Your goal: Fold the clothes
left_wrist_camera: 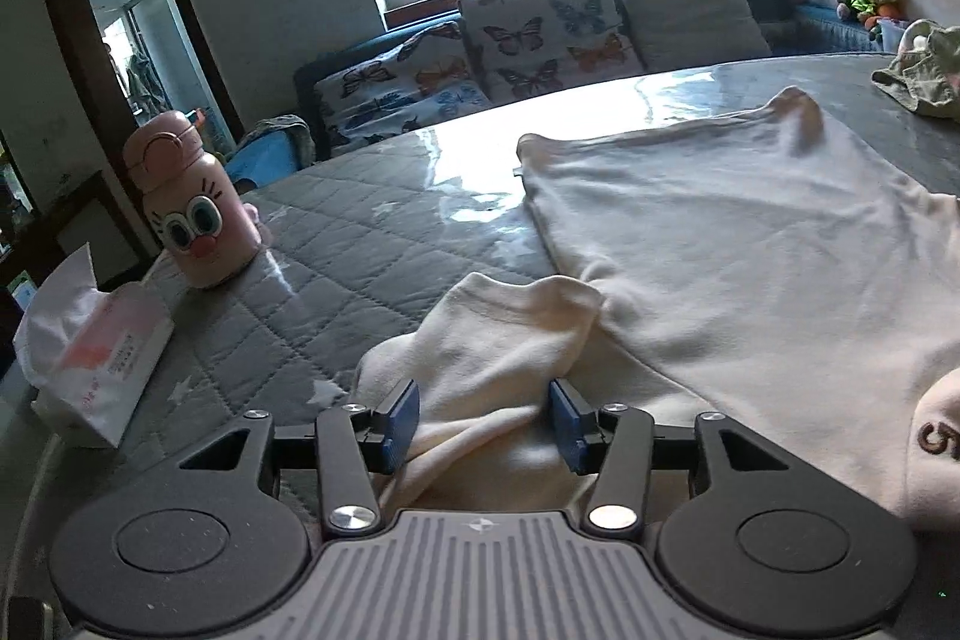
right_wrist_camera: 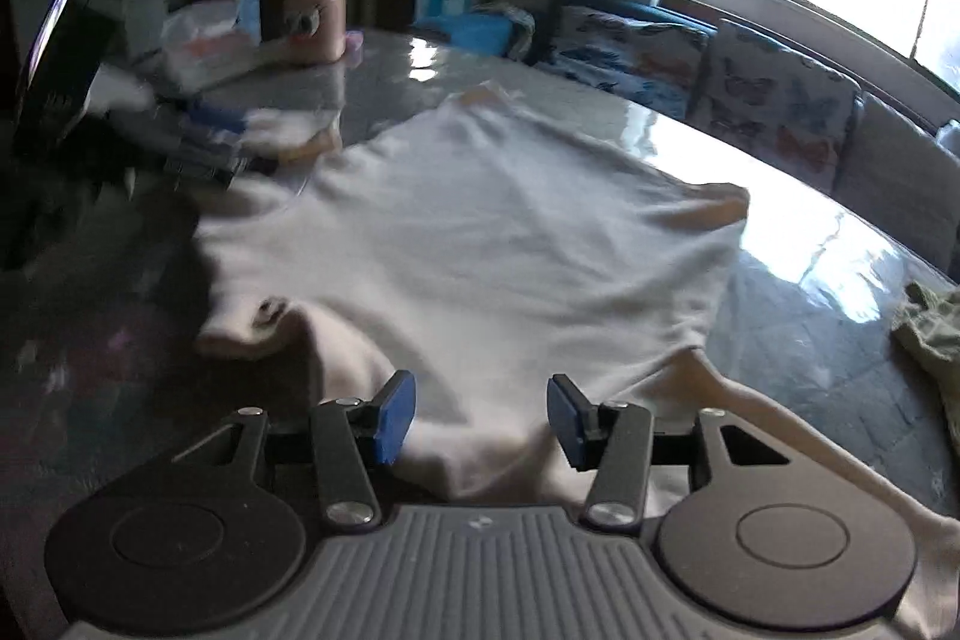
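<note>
Left gripper (left_wrist_camera: 485, 418) jaws wide apart, astride a bunched sleeve (left_wrist_camera: 510, 322), gripping nothing. Right gripper (right_wrist_camera: 482, 417) equally spread over the opposite sleeve's cloth, holding nothing. Cream T-shirt (right_wrist_camera: 480, 232) lies flat on the quilted grey table (left_wrist_camera: 336, 244), collar toward the near edge, hem toward the sofa (left_wrist_camera: 540, 34). Pink bottle (left_wrist_camera: 189, 214) stands upright at the table's left.

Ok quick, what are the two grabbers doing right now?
Left gripper: open, fingers either side of the cream shirt's sleeve.
Right gripper: open over the shirt.
</note>
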### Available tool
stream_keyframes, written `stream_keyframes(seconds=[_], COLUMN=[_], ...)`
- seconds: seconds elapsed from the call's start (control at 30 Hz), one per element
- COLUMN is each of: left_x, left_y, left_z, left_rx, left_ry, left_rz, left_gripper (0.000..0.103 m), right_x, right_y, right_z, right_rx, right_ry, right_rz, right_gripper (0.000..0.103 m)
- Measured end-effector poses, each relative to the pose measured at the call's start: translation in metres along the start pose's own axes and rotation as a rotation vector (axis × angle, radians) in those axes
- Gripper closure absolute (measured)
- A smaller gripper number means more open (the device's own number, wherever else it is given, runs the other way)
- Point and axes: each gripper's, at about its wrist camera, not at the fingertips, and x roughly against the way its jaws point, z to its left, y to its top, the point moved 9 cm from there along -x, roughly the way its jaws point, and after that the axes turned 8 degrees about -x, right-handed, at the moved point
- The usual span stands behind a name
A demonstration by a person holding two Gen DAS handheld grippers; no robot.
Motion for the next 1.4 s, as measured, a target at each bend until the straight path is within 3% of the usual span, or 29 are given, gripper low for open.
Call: stream_keyframes(seconds=[0.2,0.4,0.6,0.77,1.1,1.4], left_x=[-0.008,0.004,0.035,0.044,0.048,0.061], left_y=[-0.001,0.002,0.019,0.042,0.051,0.047], left_z=[0.016,0.008,-0.022,-0.070,-0.154,-0.164], left_rx=[-0.001,-0.009,-0.025,-0.063,-0.167,-0.263], left_ry=[0.037,0.021,-0.070,-0.179,-0.310,-0.300], left_rz=[0.005,-0.001,-0.060,-0.105,-0.129,-0.162], left_gripper=[0.045,0.045,0.045,0.044,0.044,0.044], right_x=[0.008,0.008,0.011,0.020,0.036,0.040], right_y=[-0.005,0.010,0.006,-0.002,-0.019,-0.042], right_z=[0.003,0.017,0.022,0.022,-0.057,-0.119], right_rx=[0.050,0.025,0.017,0.003,-0.213,-0.394], right_ry=[0.007,0.037,0.053,0.062,-0.076,-0.171], right_rz=[0.032,-0.005,0.000,0.006,-0.025,-0.019], right_gripper=[0.053,0.052,0.052,0.052,0.053,0.055])
